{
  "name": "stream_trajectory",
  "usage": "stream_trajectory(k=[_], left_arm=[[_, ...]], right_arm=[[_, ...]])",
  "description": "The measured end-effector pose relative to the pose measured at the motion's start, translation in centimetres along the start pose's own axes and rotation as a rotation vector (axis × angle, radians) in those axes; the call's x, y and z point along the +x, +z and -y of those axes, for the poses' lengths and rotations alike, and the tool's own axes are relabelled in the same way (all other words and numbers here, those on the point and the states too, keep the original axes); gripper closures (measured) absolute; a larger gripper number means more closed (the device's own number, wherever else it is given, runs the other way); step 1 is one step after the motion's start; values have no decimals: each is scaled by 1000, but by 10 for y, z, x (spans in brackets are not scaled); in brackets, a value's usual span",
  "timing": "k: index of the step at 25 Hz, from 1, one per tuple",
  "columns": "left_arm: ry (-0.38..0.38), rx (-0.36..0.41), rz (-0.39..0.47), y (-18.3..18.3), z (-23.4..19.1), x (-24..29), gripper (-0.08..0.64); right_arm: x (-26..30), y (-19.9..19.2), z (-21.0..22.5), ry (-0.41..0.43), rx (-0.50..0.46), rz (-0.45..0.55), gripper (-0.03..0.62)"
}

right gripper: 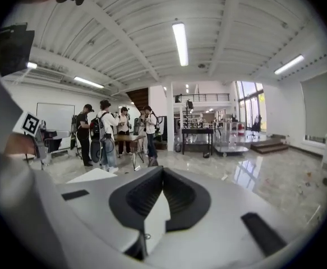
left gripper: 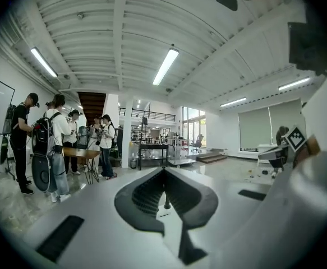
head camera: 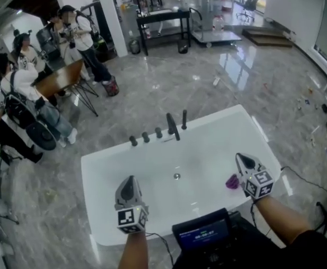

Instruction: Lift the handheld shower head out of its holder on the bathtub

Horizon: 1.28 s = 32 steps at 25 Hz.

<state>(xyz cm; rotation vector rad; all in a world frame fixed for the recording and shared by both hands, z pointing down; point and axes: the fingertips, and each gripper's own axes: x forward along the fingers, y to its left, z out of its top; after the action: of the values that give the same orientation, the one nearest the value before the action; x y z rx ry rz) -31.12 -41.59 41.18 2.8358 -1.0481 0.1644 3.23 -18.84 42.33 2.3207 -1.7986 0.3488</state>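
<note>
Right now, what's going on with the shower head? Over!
Left tongs, right tongs shut, empty. Shower head parked on tub rim, untouched. Way looks clear.

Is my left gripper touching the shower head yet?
Apart. The head view shows the left gripper over the near side of the bathtub, while the shower head stands on the far rim, with bare basin between them.

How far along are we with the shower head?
Done: nothing yet. The shower head stands in its holder on the far rim of the bathtub. In hand: nothing. The left gripper and right gripper are shut and empty over the near side. Left: reach across, open a gripper, grip the head, lift it out.
</note>
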Motion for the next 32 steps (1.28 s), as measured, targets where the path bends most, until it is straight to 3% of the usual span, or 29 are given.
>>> stream_trajectory(k=[3, 9, 12, 18, 24, 29, 32], left_arm=[[0, -3, 3, 2, -4, 10, 552], [11, 38, 8, 13, 4, 0, 552], [54, 50, 4, 23, 6, -3, 552], [116, 92, -23, 41, 36, -2, 552], [162, 127, -24, 61, 56, 38, 552], [109, 162, -6, 58, 74, 54, 552], [81, 168, -6, 46, 81, 73, 552]], right_arm=[[8, 41, 4, -13, -91, 69, 591], [17, 125, 18, 32, -7, 248, 591], [23, 147, 25, 57, 14, 292, 591], [41, 144, 40, 129, 76, 315, 591], [88, 131, 68, 195, 56, 271, 591], [107, 101, 75, 165, 128, 261, 591], [123, 80, 86, 149, 115, 231, 591]])
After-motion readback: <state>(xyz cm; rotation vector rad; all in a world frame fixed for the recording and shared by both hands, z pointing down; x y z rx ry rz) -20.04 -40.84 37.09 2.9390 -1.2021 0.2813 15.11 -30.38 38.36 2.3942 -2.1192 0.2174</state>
